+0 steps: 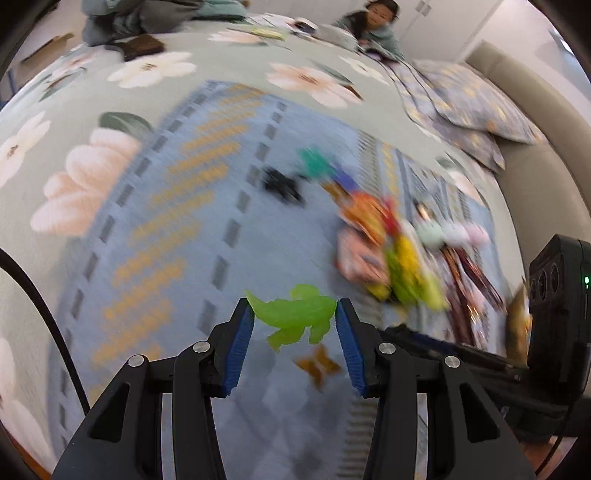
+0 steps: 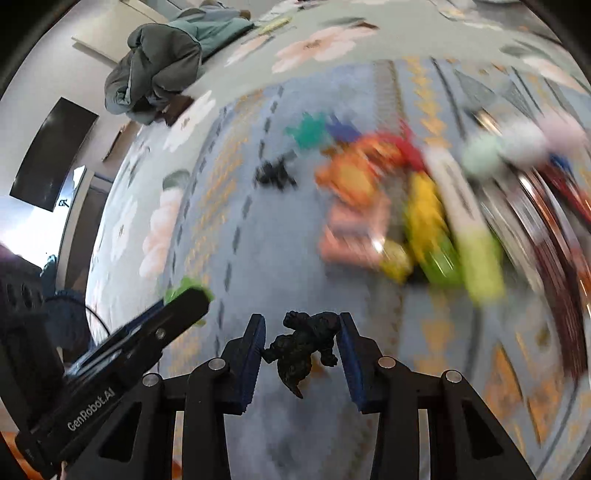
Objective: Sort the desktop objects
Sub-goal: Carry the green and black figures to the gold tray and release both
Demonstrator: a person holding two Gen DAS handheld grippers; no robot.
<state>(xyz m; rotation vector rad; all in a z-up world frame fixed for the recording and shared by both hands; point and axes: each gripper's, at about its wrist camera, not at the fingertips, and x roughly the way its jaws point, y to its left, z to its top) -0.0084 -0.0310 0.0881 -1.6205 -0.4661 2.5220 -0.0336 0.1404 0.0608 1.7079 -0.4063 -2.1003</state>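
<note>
Toys fill both pairs of jaws: the left gripper is partly closed on a translucent green dinosaur figure, pinched across its body with head and tail reaching toward the blue pads, so its long axis runs from pad to pad; the right gripper is closed about as far on a dark, near-black dinosaur figure, whose body also spans the gap while its tail hangs down toward the camera. Both figures are lifted clear of the blue patterned blanket that lies on a floral bedspread; this is a bed, not a counter. The unsorted heap of orange, yellow, red and pale items lies to the right and farther off in both views, too blurred to name piece by piece, with a teal figure and a small black figure lying apart at its far left. Open blanket stretches ahead and to the left of both grippers, so that is probably where the two dinosaurs would be set down; the left gripper, seen at the near left of the right wrist view, is the one closer to that space. Its side reads "GenRobot.AI". A person is at the far edge of the bed.
</note>
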